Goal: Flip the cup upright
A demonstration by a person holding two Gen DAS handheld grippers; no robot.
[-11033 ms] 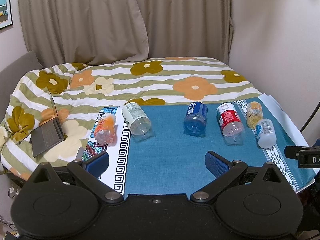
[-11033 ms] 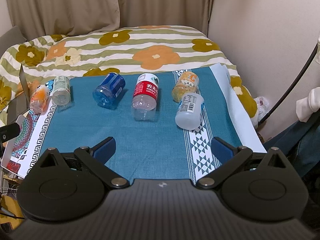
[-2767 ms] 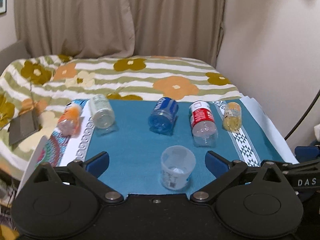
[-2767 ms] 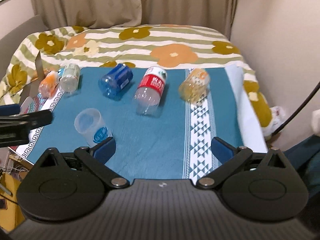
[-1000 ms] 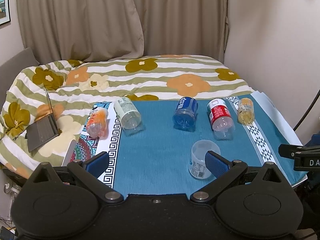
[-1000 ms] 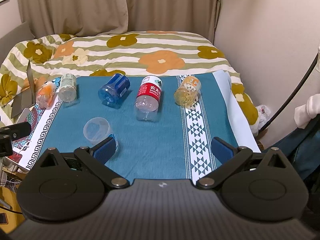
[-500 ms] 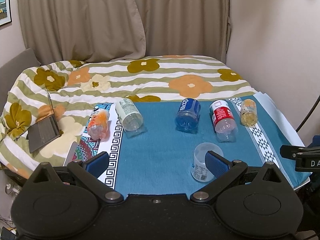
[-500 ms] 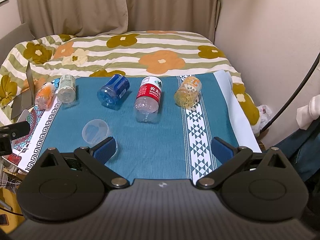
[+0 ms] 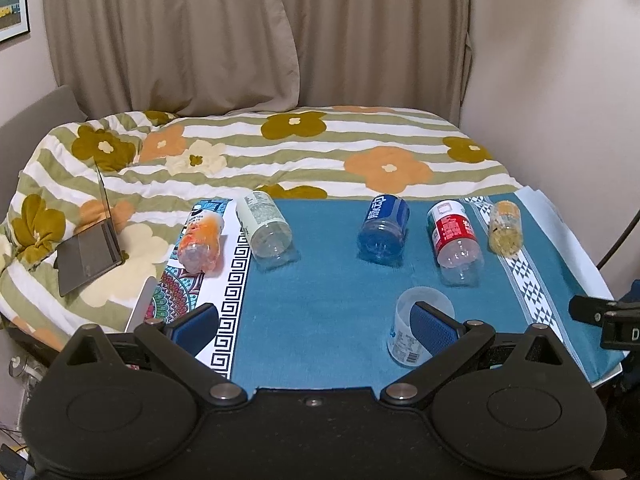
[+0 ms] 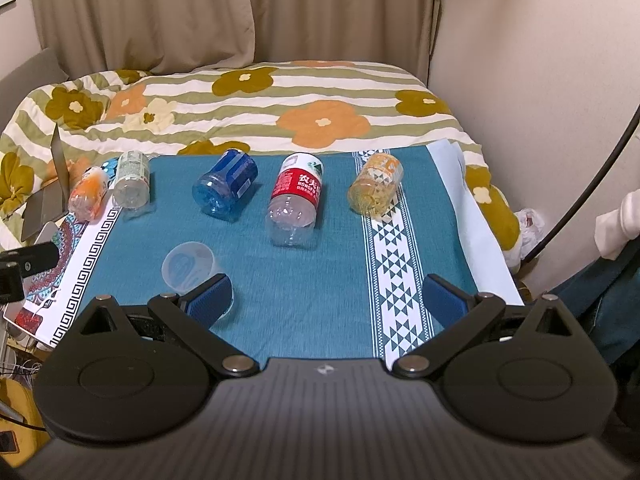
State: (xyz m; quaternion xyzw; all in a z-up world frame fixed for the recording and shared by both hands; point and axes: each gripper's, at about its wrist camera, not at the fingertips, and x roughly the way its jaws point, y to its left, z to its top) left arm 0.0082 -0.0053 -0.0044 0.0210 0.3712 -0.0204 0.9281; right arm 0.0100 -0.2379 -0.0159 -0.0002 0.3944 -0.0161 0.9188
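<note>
A translucent white cup (image 9: 404,332) with a printed label stands upright, mouth up, on the teal cloth (image 9: 320,300) near the front edge. It also shows in the right wrist view (image 10: 188,266), partly behind my left finger there. My left gripper (image 9: 314,326) is open and empty; its right finger overlaps the cup in view. My right gripper (image 10: 326,298) is open and empty, to the right of the cup. Further back, several cut bottle cups lie on their sides: orange (image 9: 200,242), clear (image 9: 266,230), blue (image 9: 384,228), red-labelled (image 9: 454,242), yellow (image 9: 506,228).
The table carries the teal cloth and a patterned mat (image 9: 188,280) at its left. Behind it is a bed with a flowered quilt (image 9: 280,148) and an open laptop (image 9: 90,240). A wall stands at the right, curtains at the back.
The white cup, lying on its side far right at first, now stands upright near the front. Over the last second both grippers have barely moved, hanging back from the cloth.
</note>
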